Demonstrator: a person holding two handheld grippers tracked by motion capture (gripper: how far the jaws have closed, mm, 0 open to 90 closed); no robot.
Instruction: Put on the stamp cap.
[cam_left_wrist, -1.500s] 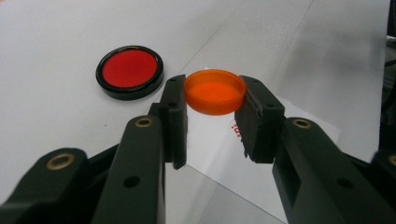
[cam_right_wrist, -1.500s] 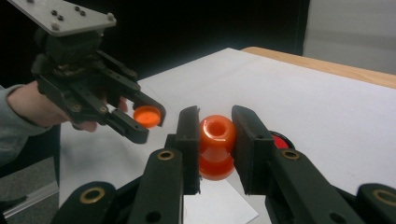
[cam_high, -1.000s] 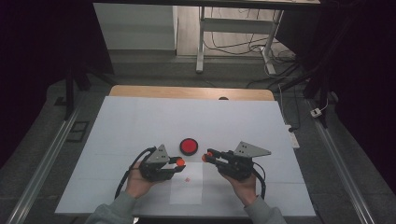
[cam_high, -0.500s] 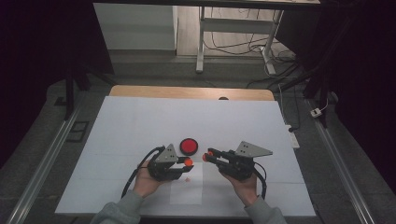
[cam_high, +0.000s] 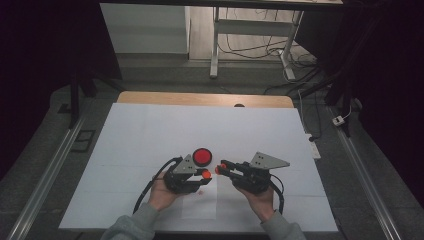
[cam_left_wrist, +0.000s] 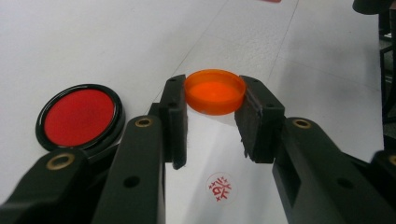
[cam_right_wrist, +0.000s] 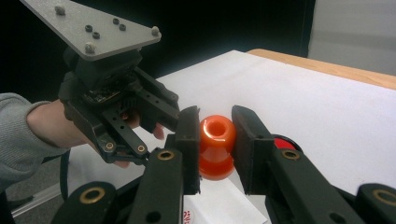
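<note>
Currently the left tongs (cam_left_wrist: 212, 121) are clamped on an orange cap (cam_left_wrist: 215, 91), its hollow side up, one black pad on each side of the rim. The right tongs (cam_right_wrist: 215, 140) are clamped on an orange stamp (cam_right_wrist: 216, 147), a small knob-shaped body with a hole at its upper end. In the high view the left tongs (cam_high: 204, 175) and right tongs (cam_high: 220, 169) face each other tip to tip, cap and stamp close together but apart, both held above the counter (cam_high: 150, 130).

Progress, as judged: a red stamped mark (cam_left_wrist: 221, 188) sits on the white paper below the left tongs, so the stamping itself looks done. Cap and stamp are separate; what appears left is to bring the two together and seat the cap, then set things down.

Room: a red ink pad (cam_high: 202, 156) in its black rim lies just beyond the left tongs, near enough to be brushed if that hand swings forward. Elsewhere the white sheet is bare on all sides; the counter's near edge lies close under the person's sleeves (cam_high: 132, 225), the wooden far edge (cam_high: 200, 98) well apart. The closing move is short and sideways, with free space.
</note>
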